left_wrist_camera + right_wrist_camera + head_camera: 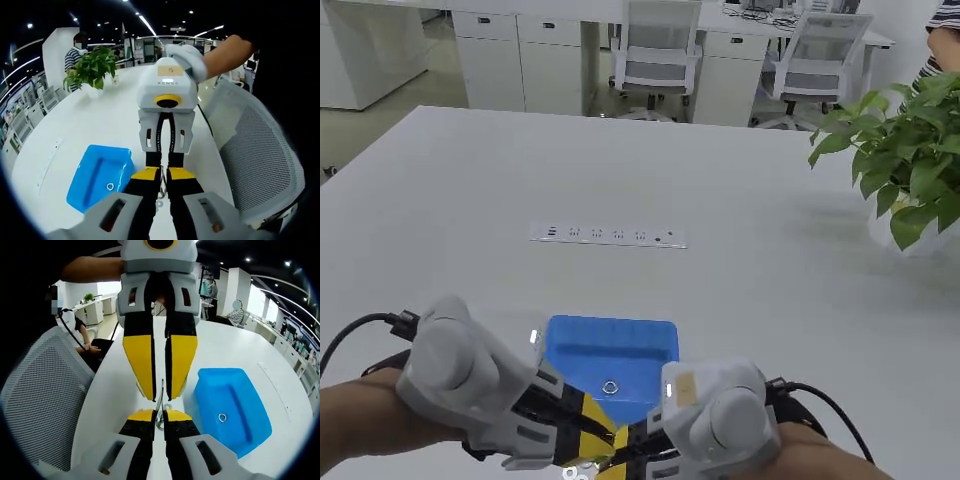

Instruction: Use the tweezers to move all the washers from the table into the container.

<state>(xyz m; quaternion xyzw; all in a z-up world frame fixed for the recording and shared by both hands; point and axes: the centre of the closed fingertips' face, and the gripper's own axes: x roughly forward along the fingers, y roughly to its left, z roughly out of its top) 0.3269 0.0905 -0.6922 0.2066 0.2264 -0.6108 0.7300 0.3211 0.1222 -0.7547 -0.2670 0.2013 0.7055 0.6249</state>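
My two grippers meet tip to tip at the table's near edge, left gripper (598, 425) coming from the left and right gripper (632, 440) from the right. Thin metal tweezers (161, 399) run between the two sets of yellow-tipped jaws. In the left gripper view the left gripper (161, 173) is shut on the tweezers (161, 189). In the right gripper view the right gripper (159, 415) is also shut on them. A blue container (612, 345) lies just beyond, with one washer (610, 387) inside. A few loose washers (578, 470) lie on the table under the jaws.
A white power strip (608, 236) lies mid-table beyond the container. A potted plant (910, 170) stands at the right edge. Office chairs (658, 60) and desks line the far side. A mesh chair (255, 160) is close behind the table's near edge.
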